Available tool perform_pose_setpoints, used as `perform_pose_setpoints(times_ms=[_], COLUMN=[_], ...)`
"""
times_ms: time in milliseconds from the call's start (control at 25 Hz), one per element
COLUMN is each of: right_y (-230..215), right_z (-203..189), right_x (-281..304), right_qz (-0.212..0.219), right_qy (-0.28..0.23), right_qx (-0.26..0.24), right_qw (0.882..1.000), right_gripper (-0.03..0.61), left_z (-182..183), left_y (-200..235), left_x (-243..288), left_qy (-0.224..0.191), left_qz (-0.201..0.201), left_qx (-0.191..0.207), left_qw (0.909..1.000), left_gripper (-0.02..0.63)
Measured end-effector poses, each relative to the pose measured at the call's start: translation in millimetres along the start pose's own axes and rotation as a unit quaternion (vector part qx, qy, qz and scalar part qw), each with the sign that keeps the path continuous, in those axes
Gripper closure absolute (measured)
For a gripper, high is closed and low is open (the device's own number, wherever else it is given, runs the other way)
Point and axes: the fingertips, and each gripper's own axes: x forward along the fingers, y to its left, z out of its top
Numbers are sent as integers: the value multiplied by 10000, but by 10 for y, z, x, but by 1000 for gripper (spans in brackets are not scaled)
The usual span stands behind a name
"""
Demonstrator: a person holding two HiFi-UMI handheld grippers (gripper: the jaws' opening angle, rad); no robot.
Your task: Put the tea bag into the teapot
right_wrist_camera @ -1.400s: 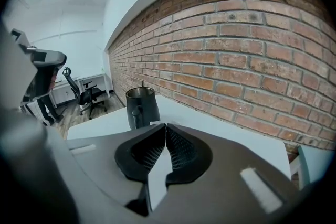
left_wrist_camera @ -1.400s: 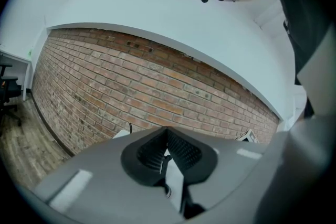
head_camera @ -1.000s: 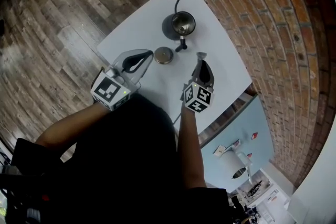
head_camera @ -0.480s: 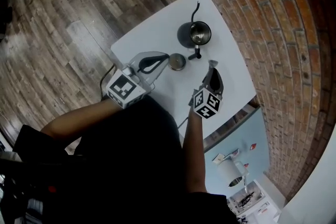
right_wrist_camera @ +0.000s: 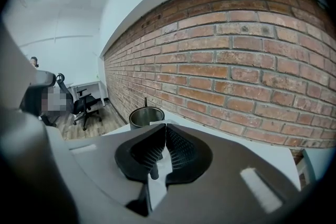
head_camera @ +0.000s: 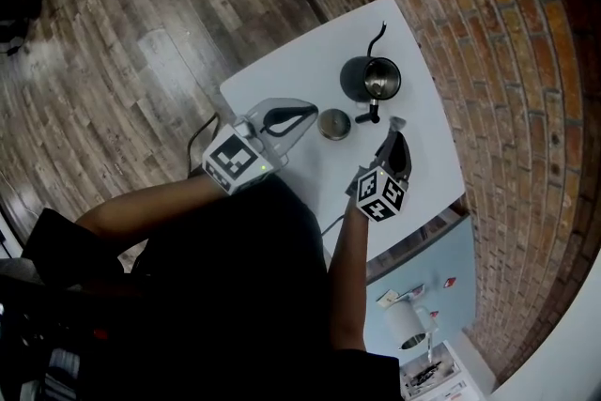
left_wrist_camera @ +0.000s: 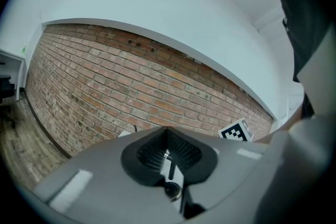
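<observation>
The step in hand looks like the carry: the tea bag is gripped and has yet to reach the pot.

Nearest the person, at the left, the left gripper point(head_camera: 307, 111) hovers over the near left part of the white desk point(head_camera: 282, 75). Its fingers point(left_wrist_camera: 149, 152) are together at the tips and hold nothing. The left gripper view shows only the desk and the pot's parts through the gap behind them.

To the right, the right gripper point(head_camera: 394, 127) points toward the pot. Its fingers point(right_wrist_camera: 181, 152) are pressed together, and a small pale scrap sticks out at the tips. I take this for the tea bag point(head_camera: 396, 121), pinched there, though it is too small to make out well.

Between the two grippers the round lid point(head_camera: 334, 123) lies on the desk, just beside the pot's handle.

Farther off stands the teapot point(head_camera: 371, 78), its mouth uncovered and its thin spout pointing away. The tea bag is near the pot's handle, not yet above the mouth.

The next move calls for bringing the right gripper's tips over the open mouth, clear of the handle. Only there should the fingers part, so the bag drops inside.
</observation>
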Motion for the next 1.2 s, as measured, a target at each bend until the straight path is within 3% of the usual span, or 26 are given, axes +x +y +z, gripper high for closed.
perform_pose_setpoints(times_ms=[440, 1200], right_y=[162, 339], right_z=[99, 273], right_x=[136, 324], right_qz=[71, 152], right_qy=[-16, 29], right_qx=[-25, -114], right_qw=[10000, 9998], right_gripper=[571, 571], left_z=[5, 0], left_y=[208, 319], left_x=[-102, -44], left_qy=[66, 127], left_qz=[107, -55], left_qx=[-9, -172], left_qw=[9999, 9998], left_gripper=[614, 614])
